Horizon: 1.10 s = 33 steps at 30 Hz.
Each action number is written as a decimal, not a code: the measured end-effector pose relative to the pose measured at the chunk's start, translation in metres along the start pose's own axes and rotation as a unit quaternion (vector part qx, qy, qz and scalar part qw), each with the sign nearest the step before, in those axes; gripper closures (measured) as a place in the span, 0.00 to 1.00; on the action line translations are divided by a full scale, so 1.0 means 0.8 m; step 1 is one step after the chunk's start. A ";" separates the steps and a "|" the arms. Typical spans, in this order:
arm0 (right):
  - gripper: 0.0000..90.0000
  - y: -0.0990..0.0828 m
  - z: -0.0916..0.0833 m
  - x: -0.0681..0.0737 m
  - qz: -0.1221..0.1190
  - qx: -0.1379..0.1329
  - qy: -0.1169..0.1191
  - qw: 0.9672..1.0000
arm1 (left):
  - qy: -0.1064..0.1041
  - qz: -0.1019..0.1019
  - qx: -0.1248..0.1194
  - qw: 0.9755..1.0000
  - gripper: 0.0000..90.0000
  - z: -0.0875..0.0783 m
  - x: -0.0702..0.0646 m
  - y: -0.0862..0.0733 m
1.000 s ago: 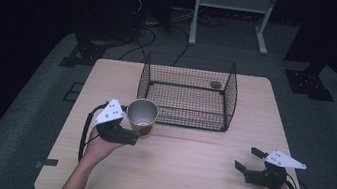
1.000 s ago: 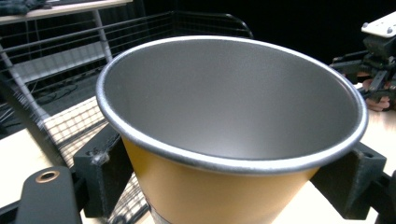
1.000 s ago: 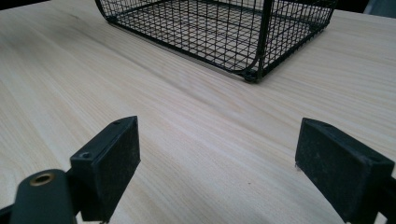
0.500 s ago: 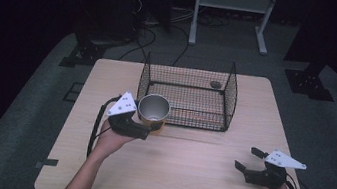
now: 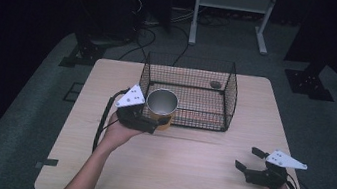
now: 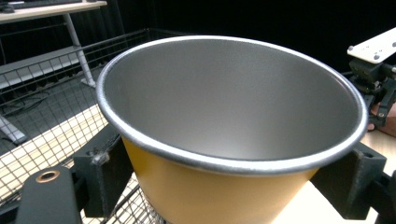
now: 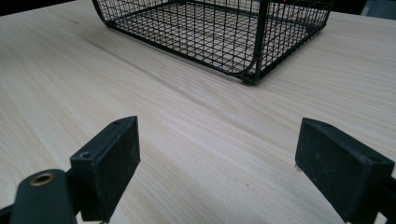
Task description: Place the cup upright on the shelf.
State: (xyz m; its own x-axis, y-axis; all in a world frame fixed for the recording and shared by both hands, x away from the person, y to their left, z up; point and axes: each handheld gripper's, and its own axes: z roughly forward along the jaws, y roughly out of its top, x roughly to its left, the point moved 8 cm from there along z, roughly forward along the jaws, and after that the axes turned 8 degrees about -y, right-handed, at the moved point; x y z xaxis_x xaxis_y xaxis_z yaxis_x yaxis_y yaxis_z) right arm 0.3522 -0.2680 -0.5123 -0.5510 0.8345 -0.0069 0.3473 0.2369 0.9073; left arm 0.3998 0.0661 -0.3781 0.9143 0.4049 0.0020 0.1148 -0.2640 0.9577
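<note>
Cup: your left gripper clenches the yellow cup, steel-lined, at the wire basket's front-left corner.
In the way: the basket's front wall, right beside the cup.
Basket: a small dark object at its back.
Right gripper: released, near the desk's front-right corner.

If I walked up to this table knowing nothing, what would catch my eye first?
Probably the yellow cup with its shiny metal inside, clamped in the left gripper at the front left corner of the black wire basket. Next, the right gripper, jaws open, near the table's right front edge.
</note>
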 end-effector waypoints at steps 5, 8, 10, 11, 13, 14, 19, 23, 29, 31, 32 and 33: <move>0.14 0.000 0.000 0.000 0.002 0.000 0.000 1.000 | -0.006 0.007 0.004 1.000 0.17 0.007 0.000 0.007; 0.14 0.000 0.000 0.000 0.001 -0.001 0.001 1.000 | -0.010 0.006 -0.001 1.000 0.17 0.009 0.001 0.012; 0.14 0.000 0.000 0.000 0.001 -0.001 0.000 1.000 | -0.009 0.010 0.000 1.000 0.17 0.011 0.002 0.014; 0.14 0.000 0.000 0.000 0.001 -0.001 0.000 1.000 | -0.007 0.014 0.004 1.000 0.17 0.012 0.004 0.015; 0.14 0.000 0.000 0.001 -0.001 -0.001 0.000 1.000 | -0.007 0.010 0.002 1.000 0.17 0.013 0.007 0.016; 0.14 0.000 0.000 0.001 -0.002 0.000 0.000 1.000 | -0.009 0.007 0.001 1.000 0.17 0.014 0.008 0.017; 0.14 0.000 0.000 0.000 0.001 -0.001 0.000 1.000 | -0.009 0.007 -0.001 1.000 0.17 0.019 0.013 0.023; 0.14 0.000 0.000 0.001 -0.003 -0.001 0.001 1.000 | -0.011 0.010 0.000 1.000 0.17 0.024 0.014 0.029; 0.14 0.000 0.000 0.001 -0.004 -0.001 0.002 1.000 | -0.015 0.010 -0.001 1.000 0.17 0.033 0.017 0.036; 0.14 0.000 0.000 0.001 -0.004 -0.001 0.003 1.000 | -0.015 0.010 0.001 1.000 0.17 0.036 0.019 0.037; 0.14 0.000 0.000 0.001 -0.002 -0.001 0.003 1.000 | -0.015 0.011 0.002 1.000 0.17 0.038 0.020 0.038; 0.14 0.000 0.000 0.001 -0.001 -0.001 0.003 1.000 | -0.016 0.010 0.002 1.000 0.17 0.040 0.021 0.038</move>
State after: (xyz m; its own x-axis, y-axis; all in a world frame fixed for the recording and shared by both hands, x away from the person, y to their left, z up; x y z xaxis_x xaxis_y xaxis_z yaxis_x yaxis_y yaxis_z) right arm 0.3517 -0.2676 -0.5120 -0.5553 0.8316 -0.0060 0.3445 0.2366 0.9085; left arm 0.4311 0.0366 -0.3579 0.9281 0.3722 0.0115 0.0985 -0.2750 0.9564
